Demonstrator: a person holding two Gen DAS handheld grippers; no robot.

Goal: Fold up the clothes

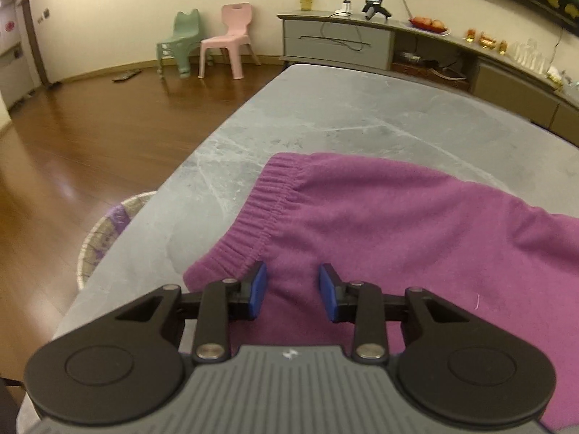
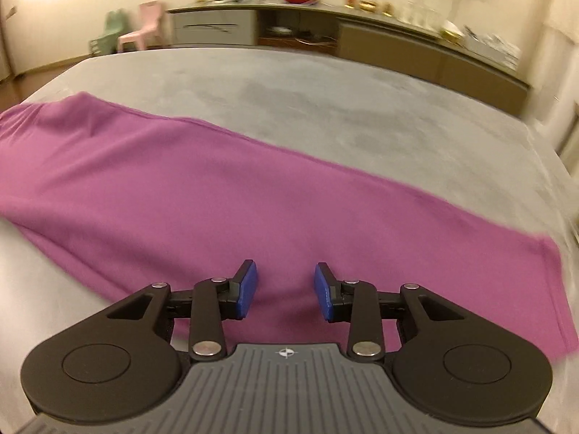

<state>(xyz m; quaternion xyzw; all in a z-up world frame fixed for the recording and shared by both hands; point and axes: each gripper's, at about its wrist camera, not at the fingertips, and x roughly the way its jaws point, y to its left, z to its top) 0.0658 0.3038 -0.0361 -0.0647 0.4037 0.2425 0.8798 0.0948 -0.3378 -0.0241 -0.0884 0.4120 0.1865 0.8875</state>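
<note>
We see purple pants (image 1: 398, 224) lying flat on the gray marble surface (image 1: 307, 115), and they fill the lower right of the left wrist view. The stretchy waistband (image 1: 260, 209) sits in the middle of that view, pointing toward the left edge of the surface. In the right wrist view the same pants (image 2: 217, 188) run like a long band from the left side down to the lower right, where the leg end (image 2: 542, 271) is. It looks to us like the two legs may lie one on top of the other, but we cannot be sure. Our left gripper (image 1: 292, 291) hovers over the cloth near the waistband, with its blue fingers (image 1: 257, 293) spread apart and holding nothing. Our right gripper (image 2: 286, 289) hovers over the leg part, and its fingers (image 2: 246, 289) are spread apart too, with nothing between them. We think the folding is only partly done: the pants are laid out long and smooth, and we have not yet brought the ends together. A woven basket (image 1: 105, 231) peeks out at the lower left, beside the surface.
</note>
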